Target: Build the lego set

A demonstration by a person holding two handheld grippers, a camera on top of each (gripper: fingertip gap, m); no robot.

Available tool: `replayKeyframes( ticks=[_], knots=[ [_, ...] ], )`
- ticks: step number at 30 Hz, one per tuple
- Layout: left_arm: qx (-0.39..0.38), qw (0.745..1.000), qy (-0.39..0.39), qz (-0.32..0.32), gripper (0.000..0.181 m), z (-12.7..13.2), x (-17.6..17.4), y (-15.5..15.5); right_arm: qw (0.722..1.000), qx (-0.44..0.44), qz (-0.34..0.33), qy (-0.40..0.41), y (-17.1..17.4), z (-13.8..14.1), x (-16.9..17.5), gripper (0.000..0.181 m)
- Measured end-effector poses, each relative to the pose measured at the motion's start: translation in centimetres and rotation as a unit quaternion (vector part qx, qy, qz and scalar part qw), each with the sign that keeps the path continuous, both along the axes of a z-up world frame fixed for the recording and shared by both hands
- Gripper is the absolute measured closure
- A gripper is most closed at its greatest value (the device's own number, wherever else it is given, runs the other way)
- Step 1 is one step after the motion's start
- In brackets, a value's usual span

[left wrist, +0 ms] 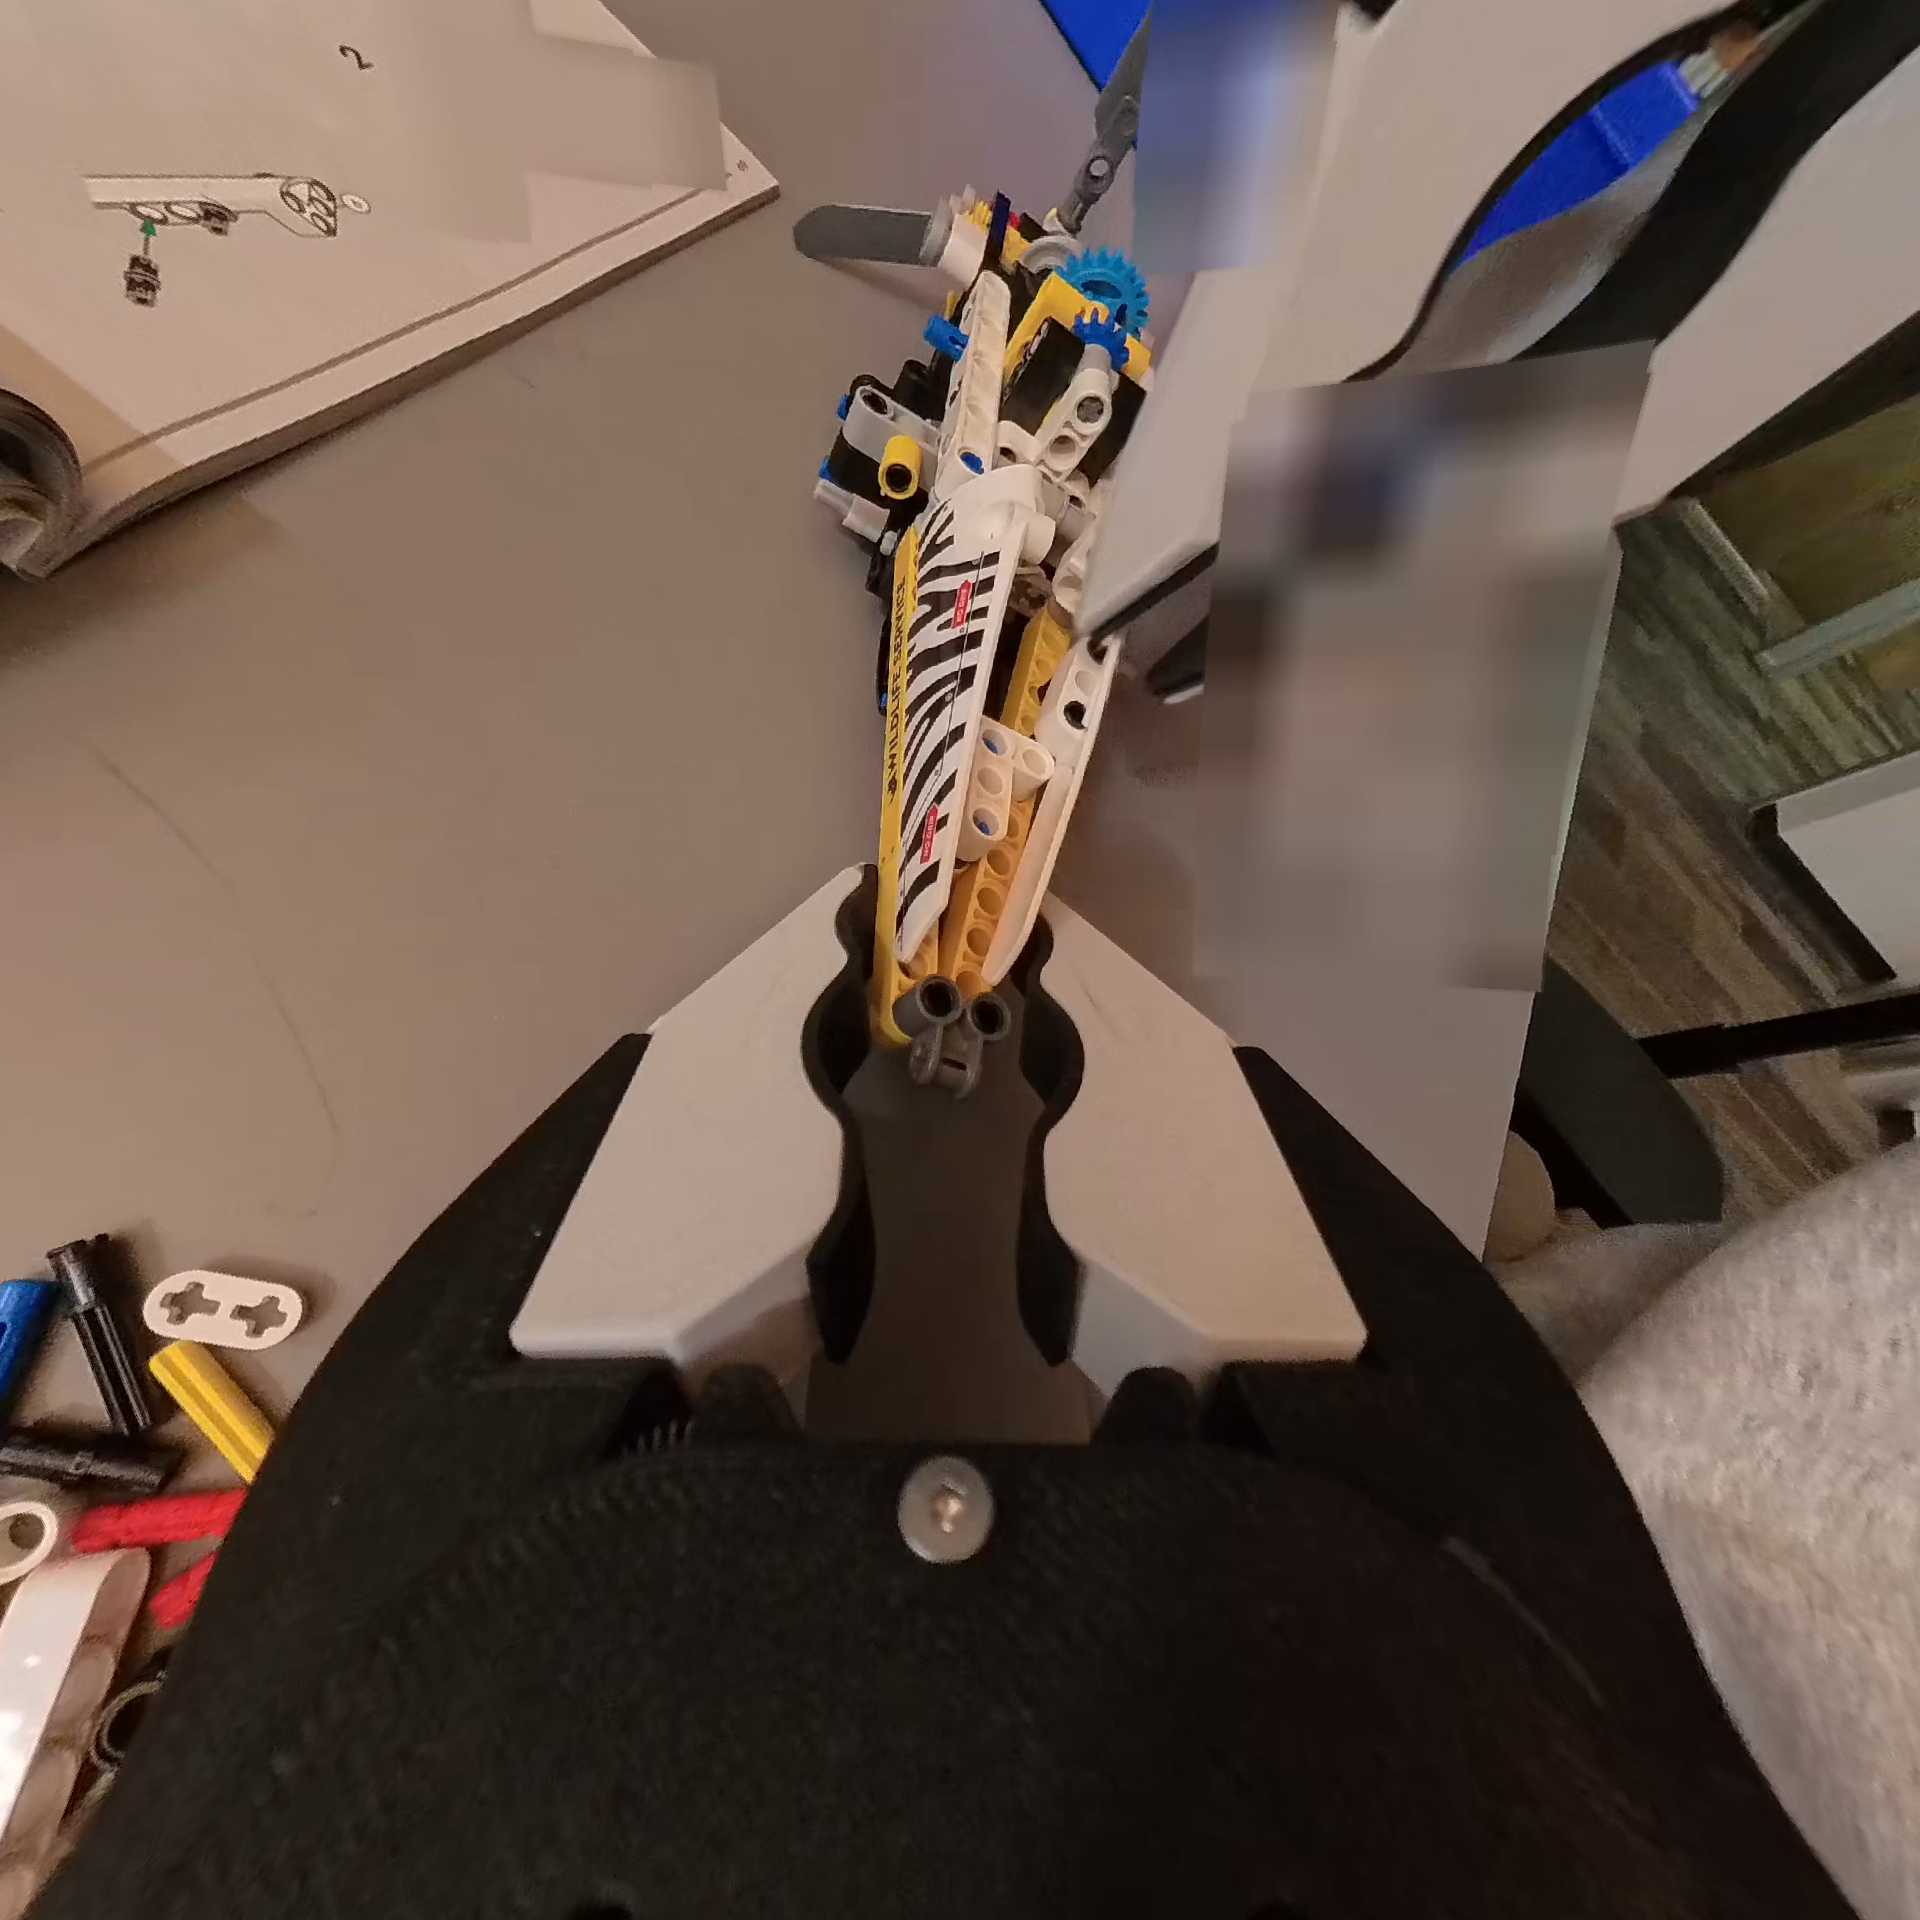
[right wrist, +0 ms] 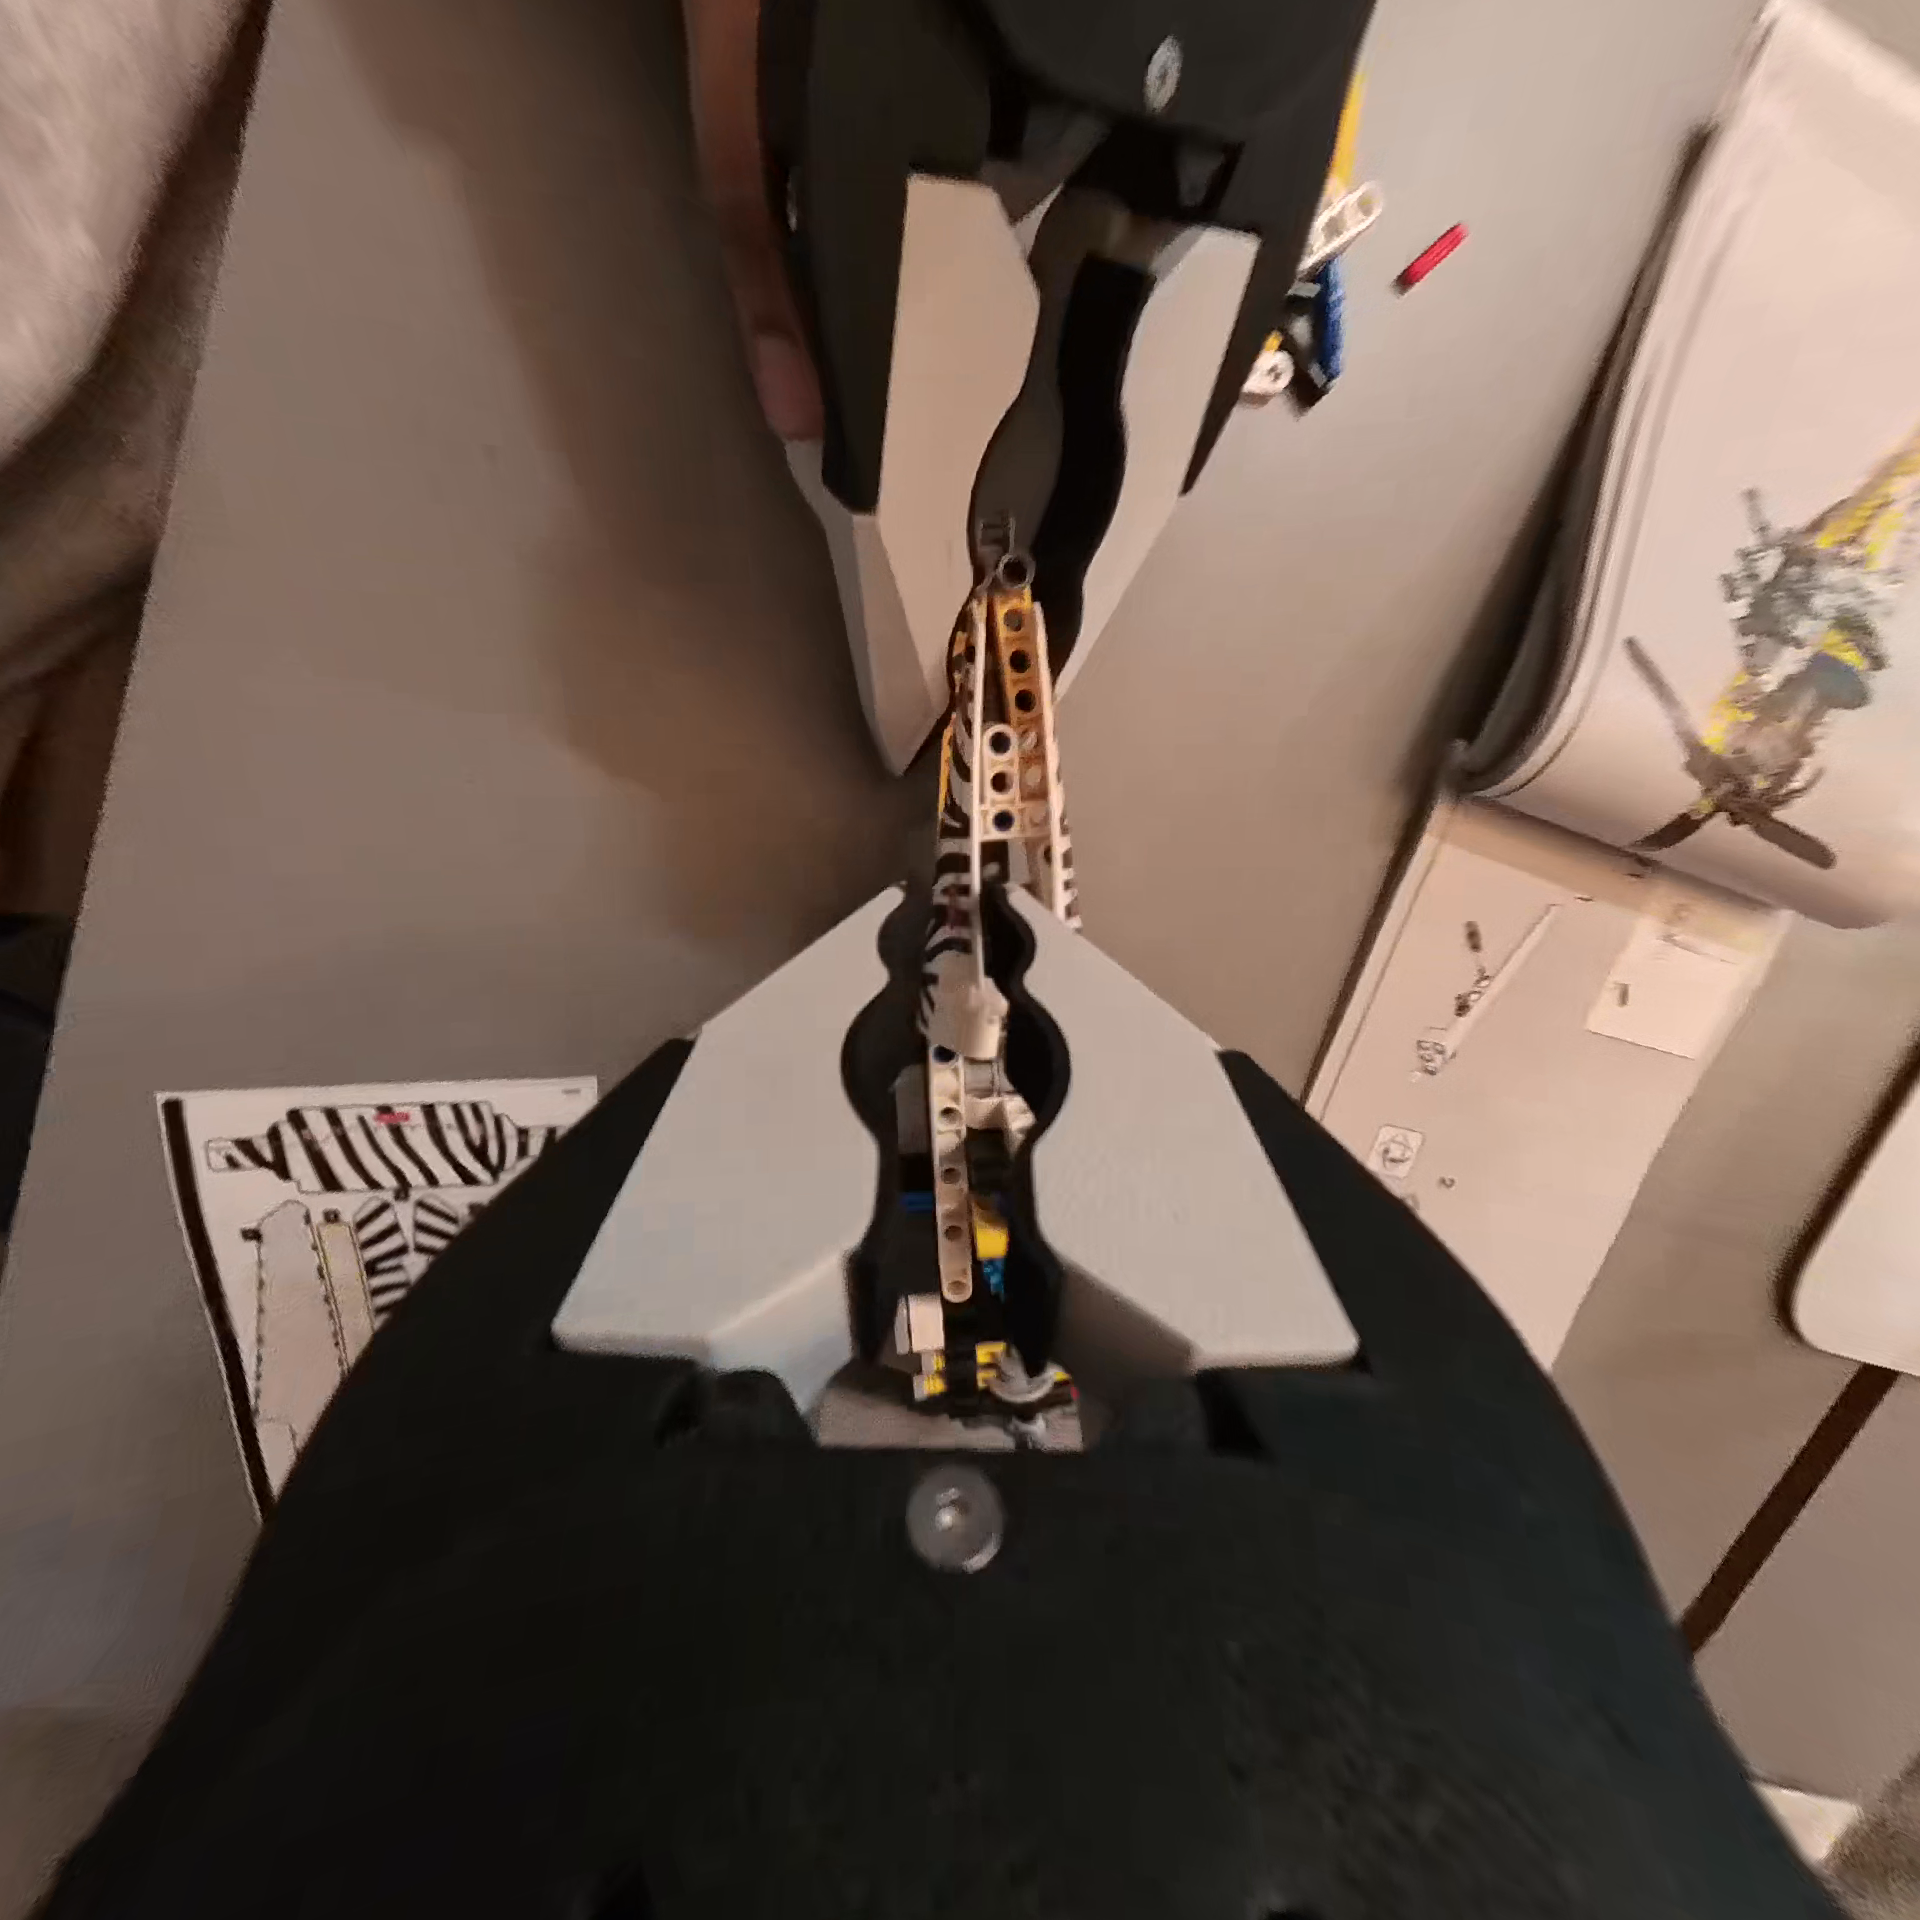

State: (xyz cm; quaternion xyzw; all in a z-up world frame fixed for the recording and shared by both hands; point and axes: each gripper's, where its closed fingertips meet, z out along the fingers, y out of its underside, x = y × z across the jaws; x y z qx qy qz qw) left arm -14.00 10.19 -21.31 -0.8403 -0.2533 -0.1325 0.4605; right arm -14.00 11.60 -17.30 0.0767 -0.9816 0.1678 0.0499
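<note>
A partly built lego helicopter (left wrist: 956,675) with zebra-striped white panels, yellow beams, blue gears and grey rotor blades is held between both grippers above the grey table (left wrist: 468,779). My left gripper (left wrist: 951,914) is shut on its thin tail end, where small grey connectors (left wrist: 951,1023) stick out between the fingers. My right gripper (right wrist: 951,914) is shut on the body of the model (right wrist: 1003,748). In the right wrist view my left gripper (right wrist: 997,717) faces me, clamped on the tail. In the left wrist view one grey finger (left wrist: 1153,499) of my right gripper shows beside the body.
An open instruction booklet (left wrist: 312,208) lies at the far left. Loose lego pieces (left wrist: 156,1371) lie near my left gripper. A zebra sticker sheet (right wrist: 364,1195) lies on the table. More booklet pages (right wrist: 1558,987) and a helicopter picture (right wrist: 1766,675) lie at the right. A hand (right wrist: 769,312) holds the left gripper. The grippers' ends are close to 5 cm from one another.
</note>
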Motion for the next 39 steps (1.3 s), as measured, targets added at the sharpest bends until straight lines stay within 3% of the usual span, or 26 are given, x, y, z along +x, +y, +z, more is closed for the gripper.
replayKeyframes(
  ticks=[4,9,14,18,24,39],
  knots=[
    [-0.002,1.000,0.001,0.004,0.159,0.0,-0.1,-0.1,0.999,0.032,0.002,-0.023,0.2,-0.7,0.5,0.180],
    [0.003,1.000,-0.002,0.006,0.159,0.1,-0.2,-0.1,0.999,0.006,-0.013,-0.037,0.7,0.8,0.0,0.181],
    [0.007,1.000,-0.004,0.004,0.159,0.2,-0.1,-0.1,0.988,-0.052,-0.042,-0.139,0.8,1.8,0.0,0.181],
    [0.016,1.000,-0.022,0.009,0.159,0.2,-0.5,-0.4,0.964,-0.082,-0.061,-0.246,0.2,1.6,-0.3,0.181],
    [0.025,0.998,-0.056,0.006,0.160,0.1,-0.5,-0.6,0.938,-0.058,-0.053,-0.338,-0.3,0.7,0.1,0.181],
    [0.031,0.997,-0.073,0.008,0.159,0.1,-0.7,-0.7,0.963,0.012,-0.012,-0.270,-0.3,-0.4,-0.4,0.181]
  ],
)
